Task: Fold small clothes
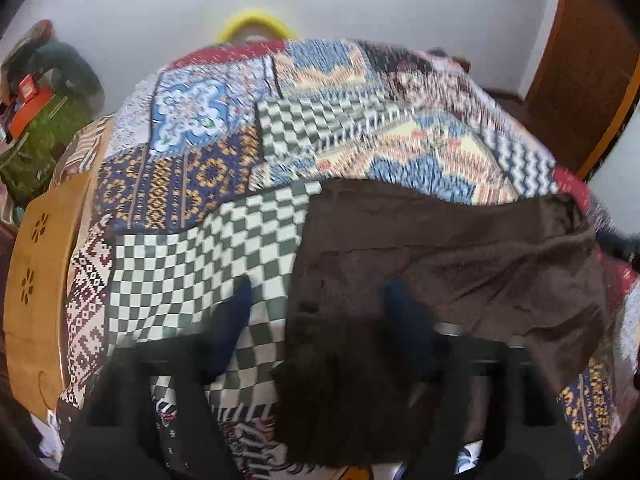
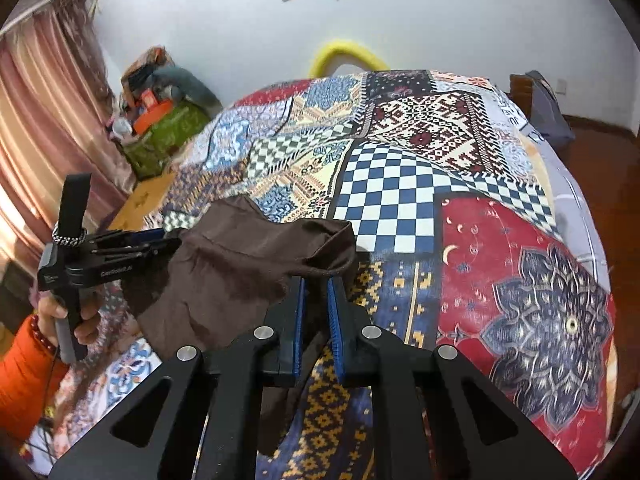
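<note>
Right gripper (image 2: 316,300) nearest, blue pads pinched on the hem of a brown garment (image 2: 224,280). Just beyond, left gripper (image 1: 316,308) spread wide over that bunched cloth, gripping nothing. Farther on, patchwork bedspread (image 2: 500,280) under it all. No neat fold visible yet; most of the folding probably left to do.

A small dark brown garment of thin soft fabric (image 2: 224,276) lies rumpled and partly bunched on the patchwork-patterned bed cover (image 2: 500,264), 1 hemmed edge lifted, its open end facing the checkered patch.
</note>
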`<act>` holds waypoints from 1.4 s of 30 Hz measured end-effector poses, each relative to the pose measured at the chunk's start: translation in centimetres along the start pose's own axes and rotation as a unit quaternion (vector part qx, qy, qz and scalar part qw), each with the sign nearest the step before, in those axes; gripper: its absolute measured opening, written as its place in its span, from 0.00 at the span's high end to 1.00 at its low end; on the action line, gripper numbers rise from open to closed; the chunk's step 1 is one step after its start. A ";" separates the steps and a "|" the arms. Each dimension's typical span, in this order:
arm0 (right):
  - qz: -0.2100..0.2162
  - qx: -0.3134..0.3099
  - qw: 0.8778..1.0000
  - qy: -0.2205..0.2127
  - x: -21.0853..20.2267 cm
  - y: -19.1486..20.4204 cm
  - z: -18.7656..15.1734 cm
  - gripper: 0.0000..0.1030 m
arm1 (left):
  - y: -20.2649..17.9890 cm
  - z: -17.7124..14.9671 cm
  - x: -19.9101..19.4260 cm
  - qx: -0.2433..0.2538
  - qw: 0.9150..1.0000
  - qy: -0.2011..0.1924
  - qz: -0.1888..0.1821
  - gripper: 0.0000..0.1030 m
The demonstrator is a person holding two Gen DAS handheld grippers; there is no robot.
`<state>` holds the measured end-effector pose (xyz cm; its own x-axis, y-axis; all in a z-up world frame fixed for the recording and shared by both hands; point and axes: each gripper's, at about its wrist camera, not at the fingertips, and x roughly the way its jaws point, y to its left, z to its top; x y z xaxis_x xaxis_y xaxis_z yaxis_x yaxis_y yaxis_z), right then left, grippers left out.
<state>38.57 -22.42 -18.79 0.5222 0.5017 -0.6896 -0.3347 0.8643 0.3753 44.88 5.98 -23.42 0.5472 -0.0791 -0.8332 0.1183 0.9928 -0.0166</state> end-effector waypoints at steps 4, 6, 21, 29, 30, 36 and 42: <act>0.024 0.019 0.999 0.020 -0.1 0.6 -1.8 0.49 | 1.6 -1.0 0.1 -0.024 0.999 0.026 -0.011 0.18; 0.050 0.020 0.998 0.033 0.3 1.2 -2.7 0.48 | 1.9 -1.7 1.5 -0.035 0.995 0.074 -0.051 0.19; 0.007 -0.019 0.996 0.083 -0.1 2.2 -6.4 0.85 | -1.0 -9.6 -6.0 -0.041 0.984 0.099 -0.140 0.78; -0.026 -0.059 0.995 0.073 -2.4 3.1 -7.0 0.84 | -1.5 -9.5 -9.1 0.006 0.998 0.052 -0.032 0.57; -0.026 -0.061 0.996 0.066 -2.7 3.1 -6.7 0.83 | -1.5 -9.0 -9.2 0.008 0.999 0.044 -0.026 0.56; -0.024 -0.050 0.998 0.023 -2.4 2.3 -3.0 0.65 | -2.5 -5.4 -8.1 0.040 0.999 0.000 0.015 0.44; -0.011 -0.032 0.999 0.020 2.1 1.1 1.0 0.64 | -4.1 -4.6 -2.5 0.069 0.997 0.031 0.032 0.44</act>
<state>40.06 -20.43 -19.22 0.4977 0.4803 -0.7222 -0.3743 0.8701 0.3207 39.22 2.50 -23.86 0.5053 -0.0065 -0.8629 0.2005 0.9735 0.1100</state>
